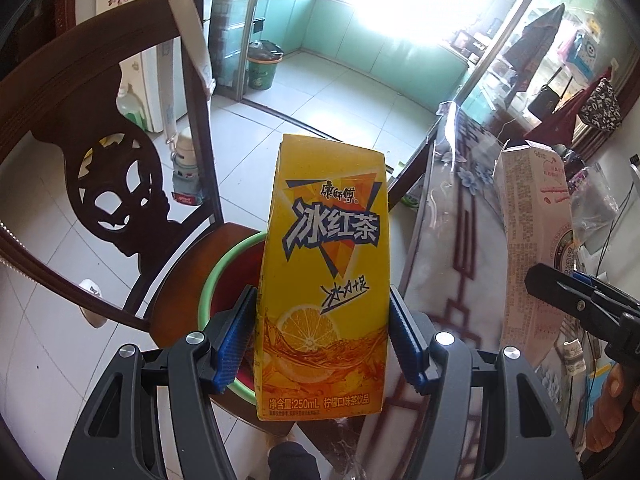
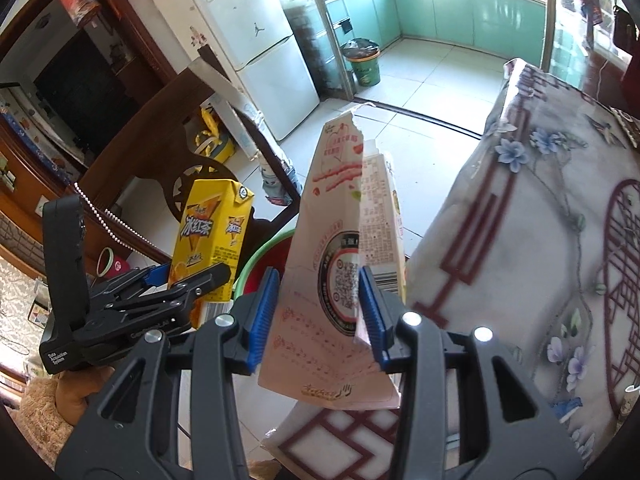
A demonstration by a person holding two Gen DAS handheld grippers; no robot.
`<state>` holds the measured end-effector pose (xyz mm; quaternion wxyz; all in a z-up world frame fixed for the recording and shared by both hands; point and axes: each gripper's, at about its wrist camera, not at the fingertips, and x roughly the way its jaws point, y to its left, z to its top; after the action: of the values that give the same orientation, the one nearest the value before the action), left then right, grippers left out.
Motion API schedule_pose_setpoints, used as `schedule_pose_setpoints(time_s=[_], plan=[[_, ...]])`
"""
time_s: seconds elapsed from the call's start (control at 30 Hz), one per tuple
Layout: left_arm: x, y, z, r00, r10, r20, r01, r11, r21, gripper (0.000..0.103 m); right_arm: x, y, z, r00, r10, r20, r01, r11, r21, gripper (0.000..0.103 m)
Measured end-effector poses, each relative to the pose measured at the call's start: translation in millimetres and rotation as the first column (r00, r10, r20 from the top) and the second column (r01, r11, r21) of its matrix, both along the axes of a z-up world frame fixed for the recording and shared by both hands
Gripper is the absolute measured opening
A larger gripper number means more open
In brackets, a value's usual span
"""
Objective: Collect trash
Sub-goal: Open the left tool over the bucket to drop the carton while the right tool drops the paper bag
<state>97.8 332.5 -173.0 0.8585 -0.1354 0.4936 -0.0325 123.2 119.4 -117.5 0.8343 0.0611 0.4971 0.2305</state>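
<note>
My left gripper (image 1: 322, 320) is shut on a yellow iced-tea carton (image 1: 324, 272), held upright between the blue pads. It hangs over a green-rimmed red basin (image 1: 224, 268) on a wooden chair seat. My right gripper (image 2: 318, 300) is shut on a torn pink-and-white carton (image 2: 332, 264), also upright. In the right wrist view the yellow carton (image 2: 212, 236) and the left gripper (image 2: 188, 284) show at the left, with the basin (image 2: 268, 256) behind them. In the left wrist view the pink carton (image 1: 532, 240) and right gripper's fingers (image 1: 576, 296) stand at the right.
A dark carved wooden chair (image 1: 100, 152) holds the basin. A table with a flowered plastic cloth (image 2: 540, 240) lies to the right. A green bin (image 2: 364, 64) stands on the tiled floor by the fridge (image 2: 260, 40). A hand (image 1: 612, 412) holds the right gripper.
</note>
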Motion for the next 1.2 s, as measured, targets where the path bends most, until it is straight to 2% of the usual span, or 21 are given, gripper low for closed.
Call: schedule_pose_setpoints(time_s=[0.6,0.67,0.73,0.77,1.0,1.2], plan=[[14.4,7.7,-12.8,0.999,0.016,-0.035,-0.017,1.0,-0.006,0.06,18.1,14.0,-13.4,0.999,0.017,-0.044,-0.016,1.0,0.013,0.041],[15.9,7.9,-13.5,0.999,0.02,-0.039,-0.02,1.0,-0.003,0.061,19.0,14.7,-14.5,0.999,0.018,-0.042,-0.017,1.0,0.022,0.043],[17.9,9.7,-15.9,0.998,0.033,-0.051,-0.033,0.999,0.0,0.061,20.7,12.9,-15.4,0.999,-0.001,-0.04,0.003,0.999,0.037,0.059],[18.1,10.8,-17.1,0.998,0.037,-0.059,-0.037,0.999,-0.004,0.062,20.3,10.9,-14.8,0.999,-0.015,-0.034,0.016,0.999,0.038,0.061],[17.6,8.2,-15.7,0.998,0.032,-0.055,-0.034,0.999,-0.024,0.065,18.4,-4.7,-13.1,0.998,-0.055,-0.039,0.057,0.997,0.05,0.061],[18.0,-17.2,-6.5,0.998,-0.045,-0.031,0.044,0.998,-0.036,0.067,10.5,-29.9,-9.1,0.994,-0.109,-0.019,0.11,0.993,0.033,0.061]])
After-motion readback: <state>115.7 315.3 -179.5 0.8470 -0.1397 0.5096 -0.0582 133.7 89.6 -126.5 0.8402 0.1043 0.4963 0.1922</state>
